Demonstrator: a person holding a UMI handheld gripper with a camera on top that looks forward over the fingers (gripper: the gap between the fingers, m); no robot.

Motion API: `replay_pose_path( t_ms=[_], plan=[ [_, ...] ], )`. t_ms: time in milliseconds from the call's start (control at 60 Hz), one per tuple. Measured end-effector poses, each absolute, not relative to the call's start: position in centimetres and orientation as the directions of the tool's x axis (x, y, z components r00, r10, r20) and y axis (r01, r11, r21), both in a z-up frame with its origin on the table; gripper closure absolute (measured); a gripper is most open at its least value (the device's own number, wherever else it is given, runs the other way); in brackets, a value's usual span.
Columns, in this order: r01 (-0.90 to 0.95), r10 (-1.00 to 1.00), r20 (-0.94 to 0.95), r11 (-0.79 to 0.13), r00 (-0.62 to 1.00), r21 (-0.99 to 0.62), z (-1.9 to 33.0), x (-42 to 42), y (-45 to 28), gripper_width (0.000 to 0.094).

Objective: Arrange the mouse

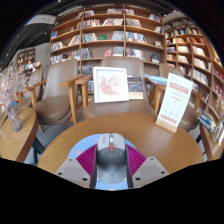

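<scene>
A grey-and-white computer mouse (111, 168) with an orange scroll wheel lies lengthwise between my fingers, its front end pointing away from me. My gripper (111, 150) is shut on it: the magenta pads (87, 159) press against both of its sides. The mouse is over the near edge of a round wooden table (110, 128). I cannot tell whether the mouse rests on the tabletop or is held just above it.
A white display card (111, 84) stands at the table's far side and a second sign (174, 100) at its right. Chairs (58, 92) ring the table. A side table (14, 140) is at the left. Bookshelves (110, 35) fill the background.
</scene>
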State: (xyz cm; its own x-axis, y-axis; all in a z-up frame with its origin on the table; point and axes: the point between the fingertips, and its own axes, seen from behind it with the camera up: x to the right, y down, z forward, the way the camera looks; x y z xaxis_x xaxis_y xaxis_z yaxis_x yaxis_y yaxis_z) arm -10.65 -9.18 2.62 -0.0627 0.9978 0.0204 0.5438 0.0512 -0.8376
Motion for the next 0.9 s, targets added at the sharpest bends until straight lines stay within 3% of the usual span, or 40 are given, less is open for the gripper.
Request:
replay_pose_path(
  t_ms=[200,350,383,450,500,567,900],
  plan=[
    [0.603,1.000,-0.014,0.000,-0.019,-0.798,-1.1,-10.2,-10.1,0.0500],
    [0.586,1.000,-0.006,-0.001,-0.006,-0.810,-1.0,-10.6,-10.0,0.0424],
    [0.587,1.000,-0.017,-0.011,-0.005,-0.809,-1.0,-10.5,-10.1,0.0358],
    [0.582,0.999,-0.035,-0.027,-0.003,-0.813,-0.4,-10.2,-10.4,0.0068],
    [0.573,1.000,-0.027,-0.022,0.001,-0.819,0.4,-9.7,-10.1,0.0133],
    [0.556,1.000,0.003,0.001,0.004,-0.831,2.0,-8.5,-9.3,0.0074],
    [0.503,0.999,0.032,0.028,0.000,-0.864,10.4,7.0,-6.0,0.0082]
  ],
)
